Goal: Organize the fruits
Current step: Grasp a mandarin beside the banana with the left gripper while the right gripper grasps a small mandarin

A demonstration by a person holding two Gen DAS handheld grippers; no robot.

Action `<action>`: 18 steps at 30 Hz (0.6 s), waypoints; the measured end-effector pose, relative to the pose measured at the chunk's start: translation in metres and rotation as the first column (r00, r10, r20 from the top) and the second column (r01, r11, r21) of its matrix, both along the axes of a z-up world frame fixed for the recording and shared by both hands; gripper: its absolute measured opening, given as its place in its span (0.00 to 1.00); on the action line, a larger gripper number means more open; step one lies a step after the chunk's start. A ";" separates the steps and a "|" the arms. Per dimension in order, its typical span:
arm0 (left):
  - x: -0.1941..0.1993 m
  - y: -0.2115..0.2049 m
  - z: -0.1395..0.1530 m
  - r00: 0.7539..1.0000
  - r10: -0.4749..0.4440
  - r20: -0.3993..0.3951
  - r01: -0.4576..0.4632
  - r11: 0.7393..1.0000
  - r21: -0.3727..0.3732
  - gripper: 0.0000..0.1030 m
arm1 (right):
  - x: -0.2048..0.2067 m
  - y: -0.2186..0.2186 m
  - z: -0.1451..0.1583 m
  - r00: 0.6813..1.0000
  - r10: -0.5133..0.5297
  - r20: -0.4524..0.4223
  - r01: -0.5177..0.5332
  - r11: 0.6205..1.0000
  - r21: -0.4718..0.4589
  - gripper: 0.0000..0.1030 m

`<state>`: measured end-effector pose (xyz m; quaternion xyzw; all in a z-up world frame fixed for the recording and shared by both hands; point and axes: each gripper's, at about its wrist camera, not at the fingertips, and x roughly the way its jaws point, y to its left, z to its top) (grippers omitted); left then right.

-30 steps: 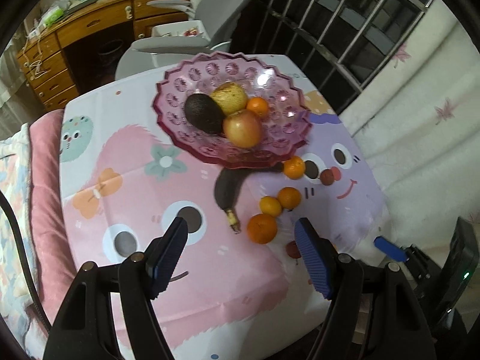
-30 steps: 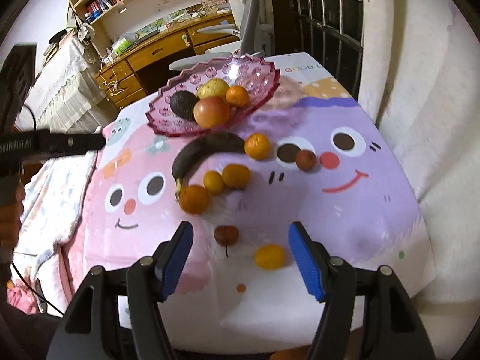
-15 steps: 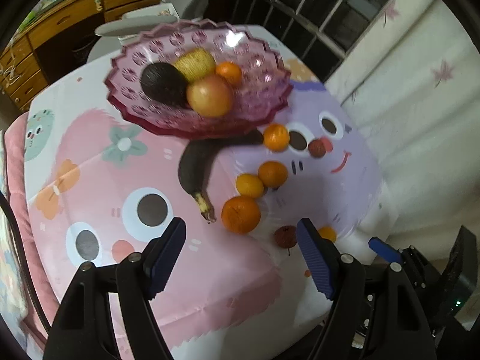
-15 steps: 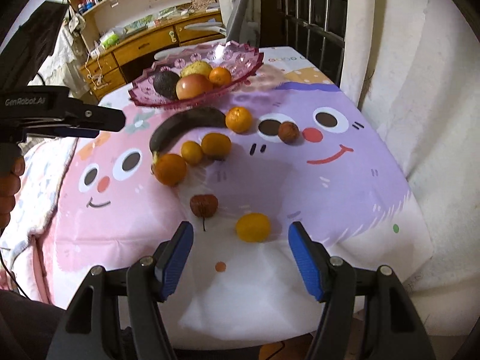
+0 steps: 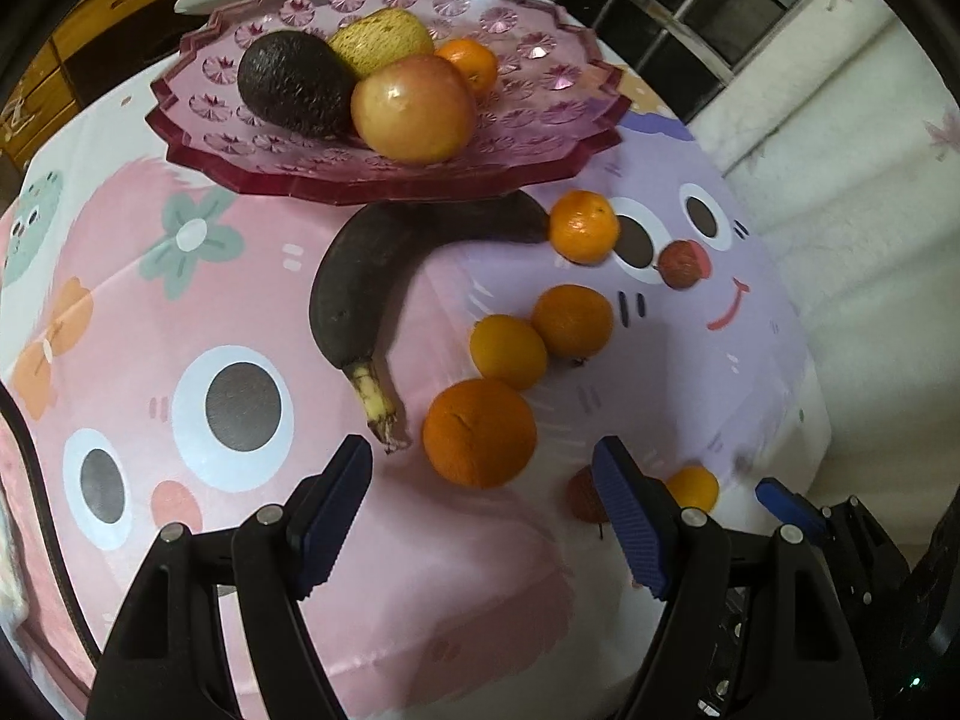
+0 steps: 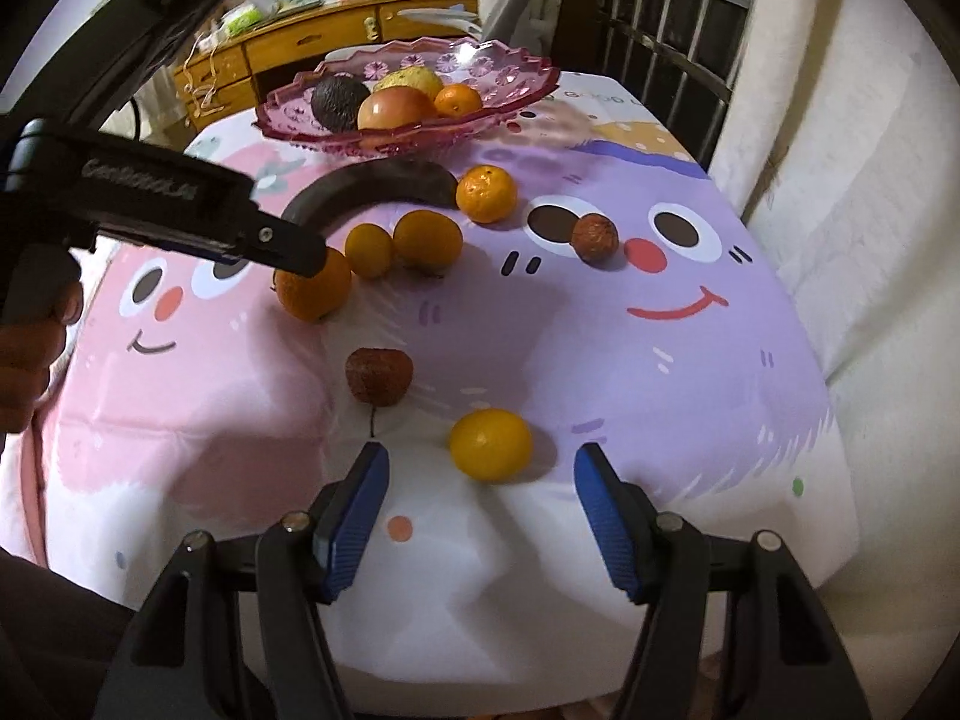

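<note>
Tablecloth [image 6: 690,360] (cartoon faces) covers table, wooden desk [image 6: 312,36] behind.

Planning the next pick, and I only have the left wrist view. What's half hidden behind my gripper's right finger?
Observer: A small red fruit with a thin stem, lying apart from the other fruit.
Operator: And the yellow thing next to it?
Observer: A yellow citrus, whole, just ahead of the right gripper and in line with the gap between its fingers.
Operator: Is that gripper holding anything?
Observer: No, it is open and empty.
</note>
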<state>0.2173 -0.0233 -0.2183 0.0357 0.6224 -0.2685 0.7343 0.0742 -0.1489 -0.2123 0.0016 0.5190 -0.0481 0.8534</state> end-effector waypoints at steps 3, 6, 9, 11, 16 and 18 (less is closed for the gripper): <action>0.005 -0.001 -0.009 1.000 0.022 -0.014 -0.022 1.000 0.010 0.72 | 0.005 -0.004 -0.007 1.000 0.016 -0.019 -0.016 1.000 -0.005 0.54; 0.006 -0.001 -0.015 0.999 0.037 -0.030 -0.036 0.999 0.023 0.71 | 0.008 -0.007 -0.013 0.999 0.024 -0.035 -0.024 1.000 -0.006 0.52; 0.009 -0.002 -0.020 0.998 0.052 -0.046 -0.051 0.999 0.019 0.68 | 0.012 -0.010 -0.018 0.998 0.045 -0.050 -0.044 0.999 0.006 0.51; 0.012 -0.002 -0.023 0.996 0.059 -0.061 -0.059 0.998 0.013 0.66 | 0.015 -0.011 -0.020 0.997 0.056 -0.055 -0.055 0.998 0.016 0.49; 0.014 -0.002 -0.028 0.994 0.076 -0.074 -0.075 0.997 0.018 0.64 | 0.021 -0.013 -0.024 0.993 0.090 -0.072 -0.088 0.995 0.039 0.40; 0.015 0.000 -0.028 0.994 0.083 -0.073 -0.082 0.996 0.017 0.63 | 0.022 -0.014 -0.025 0.992 0.100 -0.076 -0.096 0.994 0.046 0.38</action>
